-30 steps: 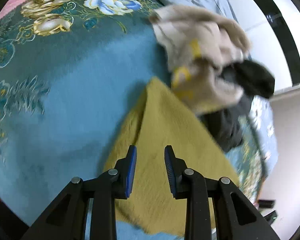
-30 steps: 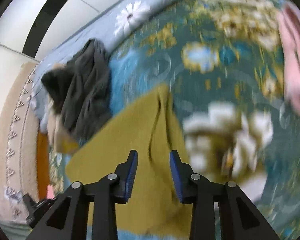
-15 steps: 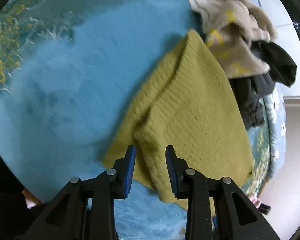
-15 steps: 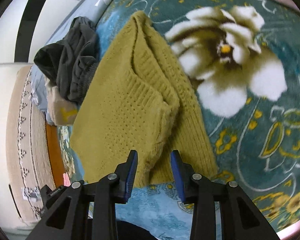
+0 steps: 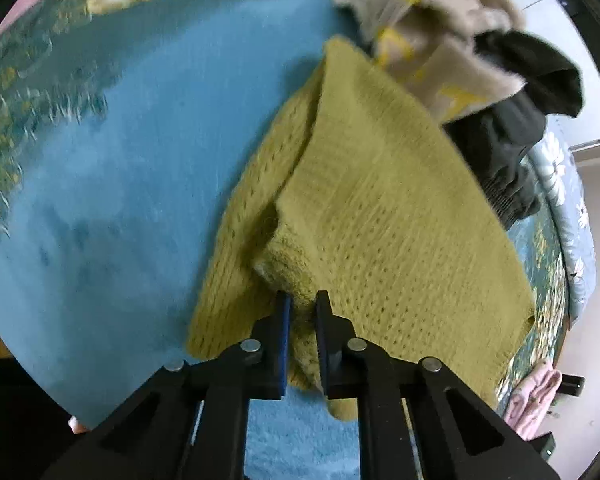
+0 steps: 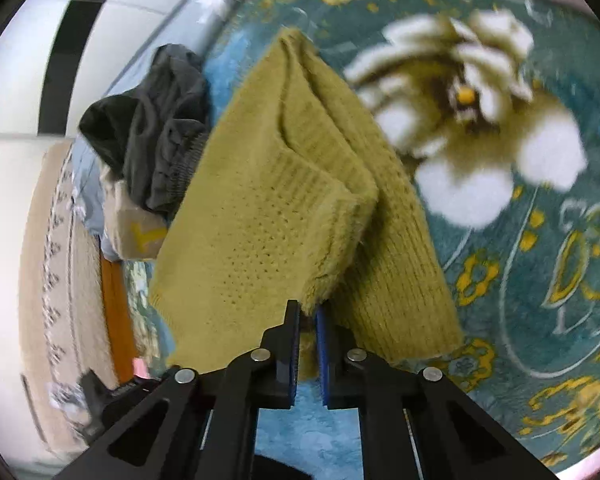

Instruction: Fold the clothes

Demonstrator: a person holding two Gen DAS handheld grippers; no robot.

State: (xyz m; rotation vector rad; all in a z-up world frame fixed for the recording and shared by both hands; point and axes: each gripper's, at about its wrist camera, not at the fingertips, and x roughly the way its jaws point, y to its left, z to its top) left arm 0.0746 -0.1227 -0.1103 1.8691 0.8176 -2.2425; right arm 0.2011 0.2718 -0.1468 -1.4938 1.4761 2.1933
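Both jaws have just been closing — left gripper (image 5: 302, 300) and right gripper (image 6: 308, 310) clamped on the sweater (image 5: 380, 220) hem — lift evenly, keep corners level.

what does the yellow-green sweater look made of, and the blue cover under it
The olive-yellow sweater looks like a chunky knit, probably wool or acrylic: visible stitch rows, ribbed bands and fuzzy edges. The floral bedspread looks like soft plush or fleece, matte with a short nap; blur leaves the fibre uncertain.
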